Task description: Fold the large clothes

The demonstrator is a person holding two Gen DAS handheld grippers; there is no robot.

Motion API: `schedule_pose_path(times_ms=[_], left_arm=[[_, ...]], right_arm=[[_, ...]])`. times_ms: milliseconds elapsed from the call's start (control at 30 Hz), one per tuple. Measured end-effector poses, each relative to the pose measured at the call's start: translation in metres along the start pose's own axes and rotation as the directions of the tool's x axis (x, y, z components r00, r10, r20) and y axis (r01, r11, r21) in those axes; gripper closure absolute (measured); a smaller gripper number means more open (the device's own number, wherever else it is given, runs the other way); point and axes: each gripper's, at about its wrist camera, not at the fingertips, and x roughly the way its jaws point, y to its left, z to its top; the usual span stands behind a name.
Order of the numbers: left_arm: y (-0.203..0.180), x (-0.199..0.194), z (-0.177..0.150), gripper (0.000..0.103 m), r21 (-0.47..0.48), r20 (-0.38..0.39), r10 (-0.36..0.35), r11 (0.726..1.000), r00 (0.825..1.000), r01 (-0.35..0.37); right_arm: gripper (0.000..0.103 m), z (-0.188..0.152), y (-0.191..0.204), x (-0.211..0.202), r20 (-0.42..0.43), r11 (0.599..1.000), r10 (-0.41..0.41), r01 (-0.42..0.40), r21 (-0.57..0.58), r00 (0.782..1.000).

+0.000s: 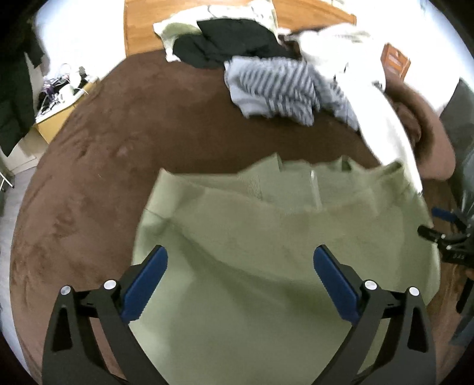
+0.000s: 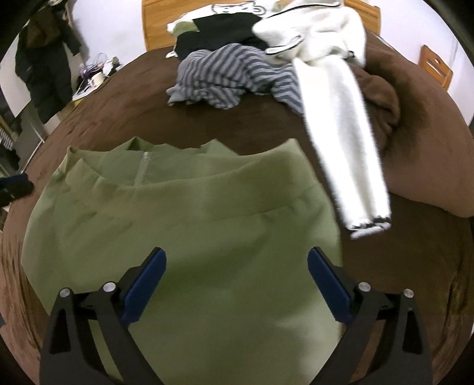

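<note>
Both claws hang spread wide and empty over the green garment: the left claw point(image 1: 240, 260) above its left part, the right claw point(image 2: 236, 260) above its right part, blue pads point(image 2: 145, 284) clear of the cloth. Partly folded, the green garment point(image 2: 183, 225) lies flat on the brown blanket point(image 1: 89, 183) at the near edge of the bed, zipper point(image 2: 141, 170) and collar toward the far side. Just beyond its right corner, a white fleece sleeve point(image 2: 340, 142) stretches down from the pile, its cuff near the garment's right edge. Farther back, toward the head of the bed, sit a striped grey garment point(image 2: 219, 77), black clothes point(image 1: 225, 41) and a white fleece top point(image 2: 314, 32), heaped against the wooden headboard point(image 1: 142, 26).
</note>
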Motion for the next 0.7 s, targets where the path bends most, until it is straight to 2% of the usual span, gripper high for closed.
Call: schedule_pose_path(times_ms=[200, 333, 567, 700], left_arm=[[-0.005, 0.050, -0.017, 0.007, -0.031, -0.094, -0.062, 0.998, 0.994, 0.059], [0.000, 0.077, -0.027, 0.007, -0.069, -0.122, -0.068, 0.996, 0.990, 0.060], [-0.006, 0.100, -0.028, 0.006, -0.027, -0.072, 0.004, 1.000, 0.997, -0.006], [0.003, 0.108, -0.016, 0.005, -0.029, -0.046, 0.006, 1.000, 0.999, -0.007]], right_arm=[[0.008, 0.003, 0.021, 0.050, -0.106, 0.999, 0.038, -0.036, 0.015, 0.994], [0.008, 0.002, 0.024, 0.073, -0.117, 1.000, -0.007, 0.010, 0.023, 0.993], [0.007, 0.014, 0.000, 0.101, -0.095, 0.992, -0.087, 0.094, 0.078, 0.992], [0.006, 0.019, -0.015, 0.113, -0.093, 0.990, -0.085, 0.095, 0.108, 0.992]])
